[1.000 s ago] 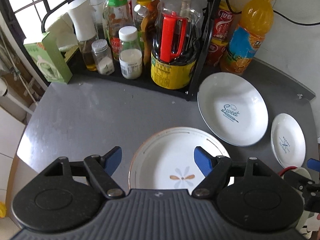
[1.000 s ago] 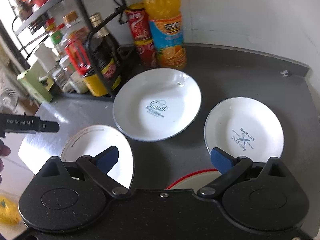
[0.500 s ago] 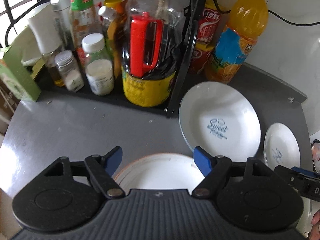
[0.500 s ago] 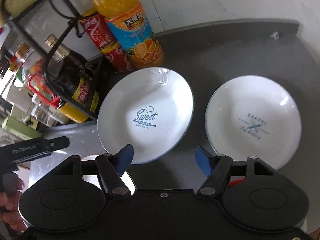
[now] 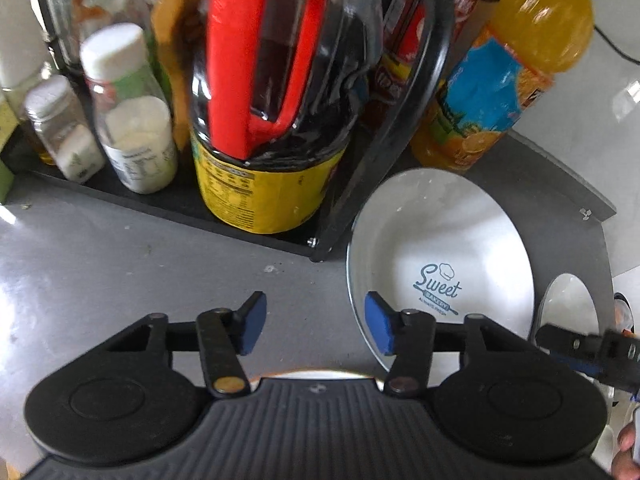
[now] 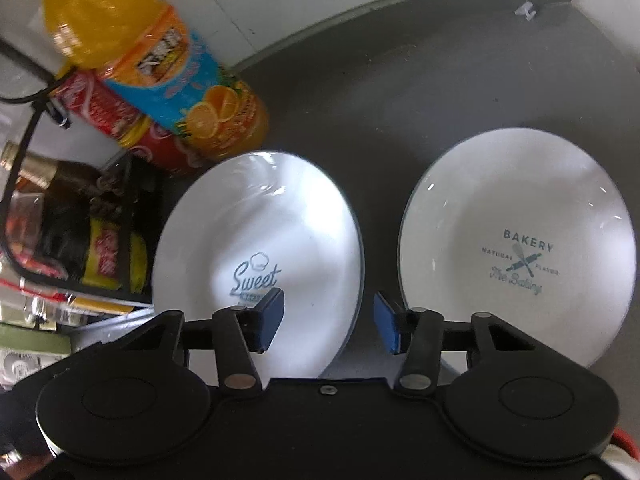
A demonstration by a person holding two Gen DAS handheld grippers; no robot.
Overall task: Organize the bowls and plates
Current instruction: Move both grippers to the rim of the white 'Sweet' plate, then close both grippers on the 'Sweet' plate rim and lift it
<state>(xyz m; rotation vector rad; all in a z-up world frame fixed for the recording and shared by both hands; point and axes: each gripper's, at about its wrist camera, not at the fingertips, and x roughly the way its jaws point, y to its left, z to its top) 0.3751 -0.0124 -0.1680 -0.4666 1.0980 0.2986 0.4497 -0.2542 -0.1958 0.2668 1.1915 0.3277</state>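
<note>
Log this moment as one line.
left gripper: open, empty | right gripper: open, straddling Sweet plate rim | Bakery plate: untouched

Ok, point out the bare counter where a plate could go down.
Bare: grey counter in front of the rack, left of the Sweet plate; and the back corner behind both plates, right of the juice bottle. Crowded: only a narrow strip between the Sweet and Bakery plate.

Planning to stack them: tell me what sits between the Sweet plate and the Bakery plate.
Nothing: only bare grey counter separates Sweet plate from Bakery plate, in the right wrist view.
</note>
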